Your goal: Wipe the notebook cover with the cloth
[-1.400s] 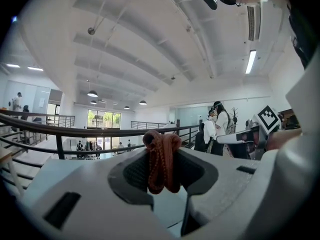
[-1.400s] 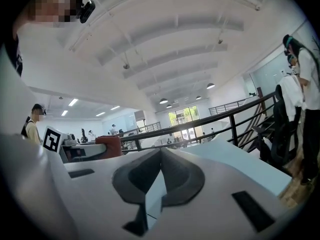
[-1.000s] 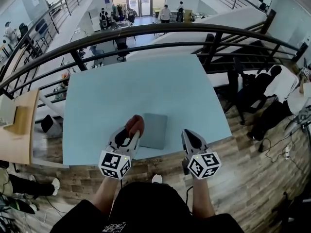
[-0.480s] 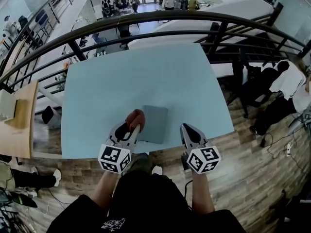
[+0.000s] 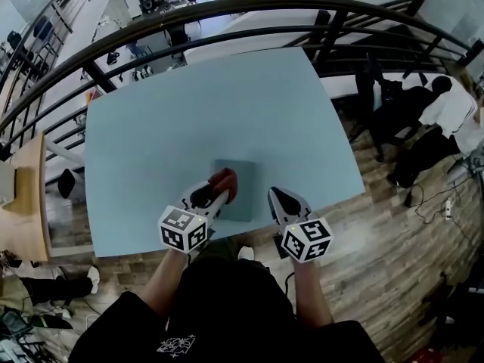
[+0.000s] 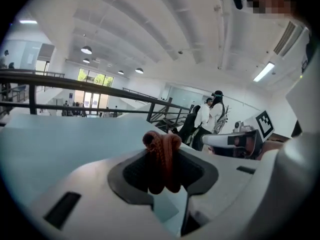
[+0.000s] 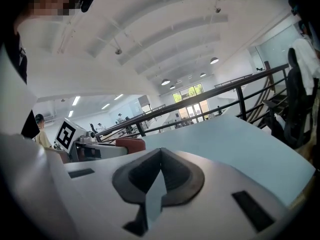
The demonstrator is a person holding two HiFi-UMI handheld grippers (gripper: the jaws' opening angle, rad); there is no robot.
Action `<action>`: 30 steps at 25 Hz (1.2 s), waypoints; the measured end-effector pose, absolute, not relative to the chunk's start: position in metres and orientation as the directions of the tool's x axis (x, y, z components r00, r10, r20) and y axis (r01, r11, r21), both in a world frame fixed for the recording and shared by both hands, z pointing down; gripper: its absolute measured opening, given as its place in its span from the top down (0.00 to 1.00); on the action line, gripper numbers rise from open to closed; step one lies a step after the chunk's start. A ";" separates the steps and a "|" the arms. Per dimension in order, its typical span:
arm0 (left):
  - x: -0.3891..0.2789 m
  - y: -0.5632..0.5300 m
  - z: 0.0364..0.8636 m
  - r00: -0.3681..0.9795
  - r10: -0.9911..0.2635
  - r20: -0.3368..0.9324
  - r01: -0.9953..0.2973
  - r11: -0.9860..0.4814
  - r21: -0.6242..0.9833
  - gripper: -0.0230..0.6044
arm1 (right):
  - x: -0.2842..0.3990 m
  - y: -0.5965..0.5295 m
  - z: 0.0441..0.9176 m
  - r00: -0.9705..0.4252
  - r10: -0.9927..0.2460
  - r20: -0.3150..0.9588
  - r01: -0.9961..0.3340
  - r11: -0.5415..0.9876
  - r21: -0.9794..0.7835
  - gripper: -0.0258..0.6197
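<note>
The left gripper, low and left of centre in the head view, has its jaws clamped on a rust-red cloth. The cloth is bunched into ribbed folds that poke out past the jaw tips. Just right of it lies the notebook, a plain grey-blue rectangle with a smooth, unmarked cover, only a shade darker than the table. It sits near the table's front edge, between the two grippers. The cloth overlaps the notebook's left side, but I cannot tell whether it is pressing on the cover. The right gripper is just right of the notebook, its jaws together at the tips with nothing between them.

The table is a broad pale-blue top. A wooden desk stands at the frame's far left and a black curved railing arcs across the top. Beyond the railing there is a lower floor with people. Brown plank flooring fills the lower right, and a person in white sits at the right edge.

The notebook lies flat. Its long axis runs up and down the frame, from the front edge toward the railing, with the far end leaning slightly left. I cannot make out which side is the spine.
</note>
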State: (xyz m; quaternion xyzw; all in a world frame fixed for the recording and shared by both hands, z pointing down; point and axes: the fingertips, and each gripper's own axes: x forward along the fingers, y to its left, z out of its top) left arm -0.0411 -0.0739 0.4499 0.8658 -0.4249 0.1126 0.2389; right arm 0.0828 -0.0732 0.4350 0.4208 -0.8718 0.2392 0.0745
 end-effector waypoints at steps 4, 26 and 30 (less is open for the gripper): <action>-0.037 -0.083 0.483 0.667 -0.599 0.444 -0.745 -0.543 0.387 0.75 | 0.068 -0.077 0.466 -0.622 -0.682 0.384 -0.780 0.501 -0.375 0.96; 0.013 -0.146 0.602 0.746 -0.379 0.547 -0.665 -0.403 0.628 0.75 | 0.080 -0.121 0.577 -0.537 -0.664 0.520 -0.836 0.340 -0.429 0.96; 0.016 -0.157 0.617 0.778 -0.354 0.520 -0.624 -0.335 0.706 0.75 | 0.081 -0.126 0.593 -0.532 -0.661 0.529 -0.837 0.315 -0.448 0.96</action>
